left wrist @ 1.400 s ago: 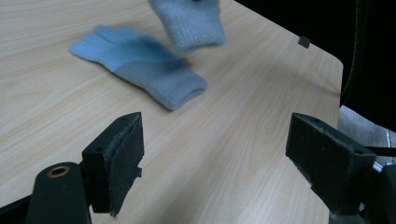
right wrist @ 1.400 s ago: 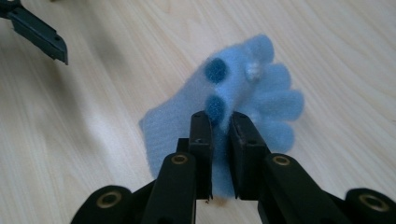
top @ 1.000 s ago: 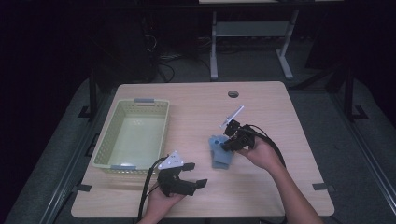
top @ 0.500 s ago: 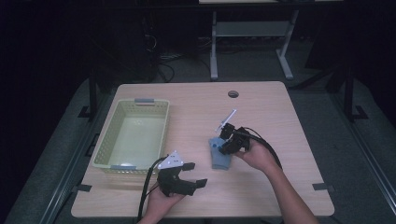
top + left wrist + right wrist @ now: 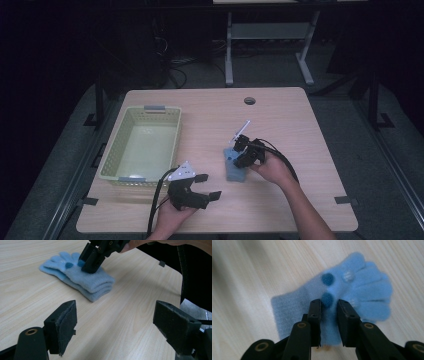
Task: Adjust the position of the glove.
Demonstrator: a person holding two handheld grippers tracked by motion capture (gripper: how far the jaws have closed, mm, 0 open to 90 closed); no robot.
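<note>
At the left of the high view one pale green basket (image 5: pixel 142 145) sits on the tabletop (image 5: pixel 290 115). Just below its lower right corner, at the bottom centre of the frame, the left hand (image 5: pixel 167 219) rests low and holds the left tongs (image 5: pixel 209 186) level, pointing right, their jaws spread wide with nothing between them. Right of these, at the middle of the frame, lies one light blue glove (image 5: pixel 234 165) flat on the wood. The right forearm reaches up from the bottom right, and the right tongs (image 5: pixel 238 154) tip down onto the glove; their jaws, a narrow gap apart, have just been opening, with glove fabric between the tips.
</note>
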